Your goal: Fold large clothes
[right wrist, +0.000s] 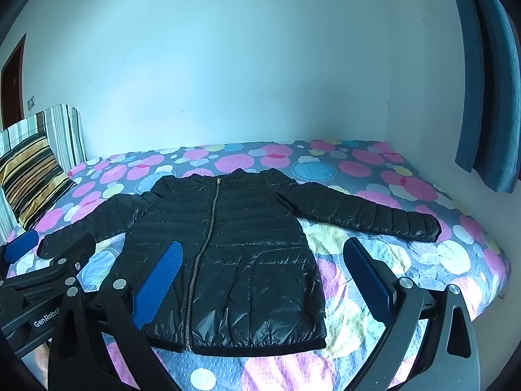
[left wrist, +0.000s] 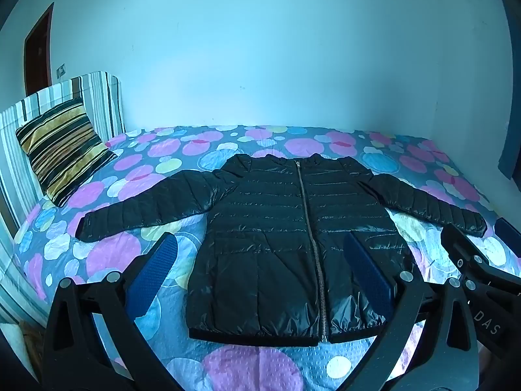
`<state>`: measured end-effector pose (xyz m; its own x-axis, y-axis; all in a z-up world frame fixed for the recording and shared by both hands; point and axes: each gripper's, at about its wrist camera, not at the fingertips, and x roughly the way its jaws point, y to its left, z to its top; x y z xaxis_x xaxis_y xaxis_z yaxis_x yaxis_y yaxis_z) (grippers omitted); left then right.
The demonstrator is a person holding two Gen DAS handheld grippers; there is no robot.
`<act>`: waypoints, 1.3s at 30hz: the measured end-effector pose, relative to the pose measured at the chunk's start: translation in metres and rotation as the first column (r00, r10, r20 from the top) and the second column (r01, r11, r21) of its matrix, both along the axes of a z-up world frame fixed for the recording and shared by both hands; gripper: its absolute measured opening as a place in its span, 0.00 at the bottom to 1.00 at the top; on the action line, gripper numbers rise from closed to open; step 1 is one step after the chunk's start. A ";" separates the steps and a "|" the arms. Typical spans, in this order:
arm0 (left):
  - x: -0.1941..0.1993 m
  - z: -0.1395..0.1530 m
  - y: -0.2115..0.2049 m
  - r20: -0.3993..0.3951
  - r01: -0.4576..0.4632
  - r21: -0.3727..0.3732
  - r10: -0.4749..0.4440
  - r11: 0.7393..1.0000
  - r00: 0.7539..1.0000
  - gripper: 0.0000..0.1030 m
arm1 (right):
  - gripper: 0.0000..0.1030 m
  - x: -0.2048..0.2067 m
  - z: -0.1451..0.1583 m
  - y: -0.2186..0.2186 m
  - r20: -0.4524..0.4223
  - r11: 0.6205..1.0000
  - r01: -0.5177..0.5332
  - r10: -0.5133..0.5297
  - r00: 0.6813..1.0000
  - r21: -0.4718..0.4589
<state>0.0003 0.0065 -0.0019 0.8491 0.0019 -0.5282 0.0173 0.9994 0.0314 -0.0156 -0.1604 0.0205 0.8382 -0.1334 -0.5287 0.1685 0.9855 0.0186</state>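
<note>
Black jacket (left wrist: 280,228) lies flat mid-bed, bedspread (left wrist: 228,365) bare along its hem.

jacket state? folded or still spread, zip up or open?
Spread, unfolded. The black jacket lies front-up on the bedspread, both sleeves stretched out sideways. The zipper is closed from hem to collar.

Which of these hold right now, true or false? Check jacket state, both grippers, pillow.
1. The black jacket lies flat on the bedspread with both sleeves spread out. True.
2. The jacket's zipper is open. False: it is zipped up.
3. The left gripper is open and holds nothing. True.
4. The right gripper is clamped on a sleeve. False: it is open, holding nothing.
5. The striped pillow lies on the jacket. False: it leans at the headboard, apart.
</note>
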 end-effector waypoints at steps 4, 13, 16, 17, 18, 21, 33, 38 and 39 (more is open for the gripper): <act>0.000 -0.001 0.001 0.001 -0.002 0.000 0.002 1.000 1.000 0.98 | 0.95 -0.001 0.000 0.002 0.000 1.000 0.000 0.000 1.000 0.000; -0.001 -0.002 0.002 0.003 -0.003 -0.001 0.003 1.000 1.000 0.98 | 0.95 -0.001 0.002 0.003 0.002 1.000 0.000 0.000 1.000 -0.005; -0.003 -0.003 0.004 0.002 -0.003 -0.002 0.003 1.000 1.000 0.98 | 0.95 0.000 0.003 0.002 0.001 1.000 0.000 0.000 1.000 -0.005; -0.003 -0.004 0.005 0.002 -0.004 -0.002 0.004 1.000 1.000 0.98 | 0.95 0.000 0.003 0.002 0.001 1.000 0.000 0.000 1.000 -0.004; -0.004 -0.004 0.005 0.002 -0.004 -0.001 0.004 1.000 1.000 0.98 | 0.95 0.000 0.003 0.002 0.001 1.000 0.000 0.000 1.000 -0.004; 0.000 -0.001 0.000 0.000 -0.001 0.001 0.001 1.000 1.000 0.98 | 0.95 -0.001 0.004 0.003 0.002 1.000 0.000 0.000 1.000 -0.006; 0.000 -0.002 0.000 -0.002 -0.001 0.000 0.001 1.000 1.000 0.98 | 0.95 -0.002 0.004 0.004 0.002 1.000 0.001 -0.001 1.000 -0.006; 0.000 -0.003 0.000 -0.002 -0.002 0.002 0.002 1.000 1.000 0.98 | 0.95 -0.002 0.005 0.003 0.001 1.000 0.000 0.000 1.000 -0.008; -0.001 -0.003 0.000 -0.002 -0.002 0.001 0.002 1.000 1.000 0.98 | 0.95 -0.002 0.005 0.003 0.001 1.000 0.001 -0.001 1.000 -0.008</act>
